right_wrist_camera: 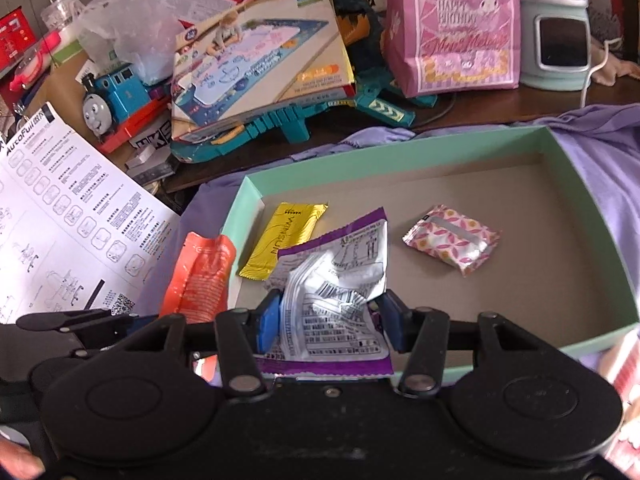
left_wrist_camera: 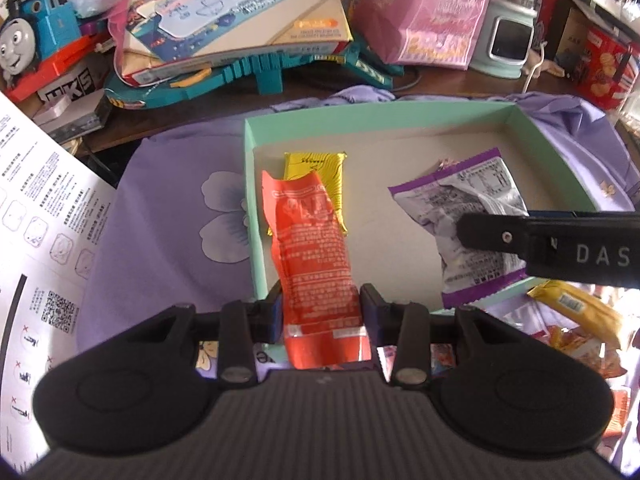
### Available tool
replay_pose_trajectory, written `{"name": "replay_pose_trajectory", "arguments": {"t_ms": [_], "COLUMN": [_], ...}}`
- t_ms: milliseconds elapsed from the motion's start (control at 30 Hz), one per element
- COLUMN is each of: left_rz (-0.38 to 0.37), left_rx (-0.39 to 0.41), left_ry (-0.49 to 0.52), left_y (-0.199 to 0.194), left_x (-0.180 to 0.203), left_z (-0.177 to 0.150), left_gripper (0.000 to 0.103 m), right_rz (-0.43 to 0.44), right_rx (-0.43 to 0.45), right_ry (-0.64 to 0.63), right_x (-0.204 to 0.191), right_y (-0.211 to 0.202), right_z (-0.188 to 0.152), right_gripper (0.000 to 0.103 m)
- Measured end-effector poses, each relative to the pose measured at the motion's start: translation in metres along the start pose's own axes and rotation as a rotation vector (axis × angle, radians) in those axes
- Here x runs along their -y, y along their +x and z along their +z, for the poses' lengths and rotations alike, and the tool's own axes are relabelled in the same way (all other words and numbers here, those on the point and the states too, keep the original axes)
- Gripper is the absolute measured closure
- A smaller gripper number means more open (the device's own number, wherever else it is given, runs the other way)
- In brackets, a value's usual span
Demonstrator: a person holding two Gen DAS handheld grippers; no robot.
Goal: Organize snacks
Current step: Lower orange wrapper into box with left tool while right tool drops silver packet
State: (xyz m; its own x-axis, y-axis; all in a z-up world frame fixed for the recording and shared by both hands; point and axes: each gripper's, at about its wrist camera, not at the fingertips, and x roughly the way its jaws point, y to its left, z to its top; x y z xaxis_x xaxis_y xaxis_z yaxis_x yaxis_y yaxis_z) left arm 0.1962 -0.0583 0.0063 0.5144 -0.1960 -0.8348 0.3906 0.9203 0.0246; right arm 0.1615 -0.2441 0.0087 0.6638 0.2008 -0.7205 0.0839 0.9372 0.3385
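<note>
The left gripper point(left_wrist_camera: 322, 304), at the bottom centre of the frame, is clamped on an orange packet point(left_wrist_camera: 316, 256) that reaches up over the near left edge of a mint-green box point(left_wrist_camera: 376, 118). Behind the orange one, a yellow packet point(left_wrist_camera: 326, 172) lies on the box floor. At the right, the right gripper point(left_wrist_camera: 472, 228) reaches in across a purple-and-silver packet point(left_wrist_camera: 460, 196). A blue toy train point(left_wrist_camera: 36, 32) sits at upper left.
</note>
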Motion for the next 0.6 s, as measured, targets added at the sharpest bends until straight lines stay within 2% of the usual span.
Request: {"name": "replay_pose_trajectory", "arguments": {"t_ms": [200,267,300,333,367,400,433,600], "left_rz": [0.015,0.026,0.032,0.040,0.053,0.076,0.094,0.100], "left_rx": [-0.018,-0.013,-0.008,0.000,0.015,0.035,0.051,0.038], "left_ry": [0.021,0.029,0.035,0.037,0.038,0.040,0.041,-0.005], "left_y": [0.017,0.017,0.017,0.015,0.012,0.009,0.005,-0.005], "left_x": [0.002,0.003,0.004,0.004,0.005,0.006,0.006,0.001], "left_z": [0.001,0.001,0.001,0.001,0.001,0.001,0.000,-0.003], "left_gripper": [0.063,0.061,0.045,0.022,0.012,0.000,0.000,0.000], "right_rz": [0.008,0.011,0.013,0.018,0.023,0.020,0.018,-0.002], "right_rx": [-0.045,-0.056,-0.062,-0.064,-0.065,-0.061,-0.044,0.001], "right_ry": [0.025,0.033,0.037,0.040,0.045,0.048,0.046,0.008], "right_x": [0.007,0.009,0.009,0.009,0.009,0.008,0.007,0.005], "right_y": [0.030,0.034,0.036,0.035,0.034,0.032,0.028,0.002], "right_z": [0.002,0.001,0.001,0.000,0.001,0.001,0.002,0.002], "right_gripper": [0.051,0.048,0.045,0.031,0.021,0.005,0.000,0.000]}}
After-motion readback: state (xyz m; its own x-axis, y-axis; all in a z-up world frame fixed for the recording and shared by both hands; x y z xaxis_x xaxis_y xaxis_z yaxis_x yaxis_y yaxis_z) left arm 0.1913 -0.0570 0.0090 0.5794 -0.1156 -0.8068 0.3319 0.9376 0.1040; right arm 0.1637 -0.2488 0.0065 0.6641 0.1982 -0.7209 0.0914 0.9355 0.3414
